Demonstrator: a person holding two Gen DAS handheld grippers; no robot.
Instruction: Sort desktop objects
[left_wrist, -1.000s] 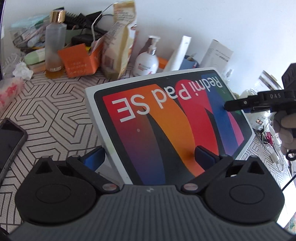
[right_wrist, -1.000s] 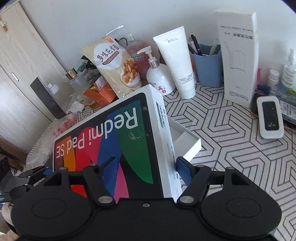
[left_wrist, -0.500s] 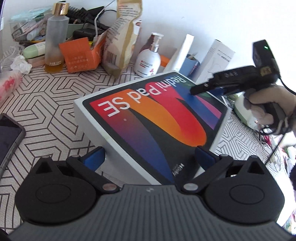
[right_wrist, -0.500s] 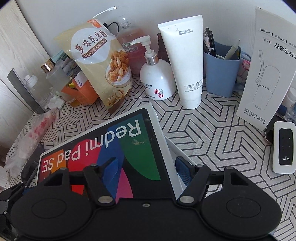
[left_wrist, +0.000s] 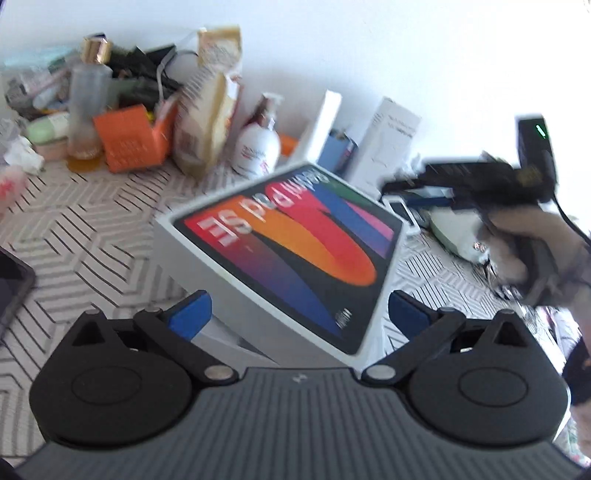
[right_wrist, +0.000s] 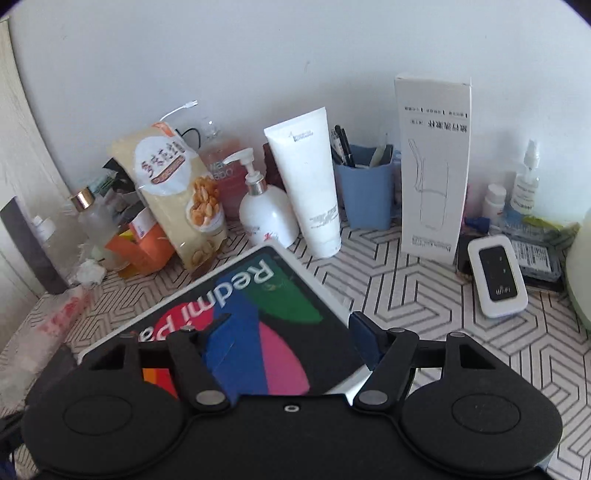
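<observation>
Left hand-held gripper (left_wrist: 297, 314): fingers apart, clamped on nothing, the tablet box (left_wrist: 291, 240) lying between and just beyond the blue pads. Right hand-held gripper (right_wrist: 291, 332): fingers apart, empty, poised over the box corner at 6 o'clock in its own view; seen from the left view at 3 o'clock, clear of the box.

Tablet box: lid seated on its base, flat on the counter (right_wrist: 406, 295), mid-counter, free of both grippers. Judged: closing the box looks done.

Remaining, judged: most of the sorting. Unsorted row along the wall, 9 to 3 o'clock in the right view:
- glass bottle (right_wrist: 90, 218), gold cap, 9 o'clock
- orange carton (right_wrist: 147, 251), flap open, contents not visible
- snack bag (right_wrist: 181, 199), upright, leaning
- pump bottle (right_wrist: 266, 210), 12 o'clock
- white tube (right_wrist: 314, 184), standing on its cap
- blue cup (right_wrist: 365, 195), holding pens and a pale flat tool
- tall white carton (right_wrist: 432, 166), upright, closed
- wifi router (right_wrist: 496, 275), lying flat, 2 o'clock
- spray bottle (right_wrist: 526, 181) and small pill bottle (right_wrist: 493, 199), 2 o'clock

Phone (left_wrist: 11, 288): flat at 9 o'clock in the left view, partly cropped.

Crumpled tissue (right_wrist: 88, 271) and plastic wrap at 9 o'clock; contents of the wrap too blurred to name.
</observation>
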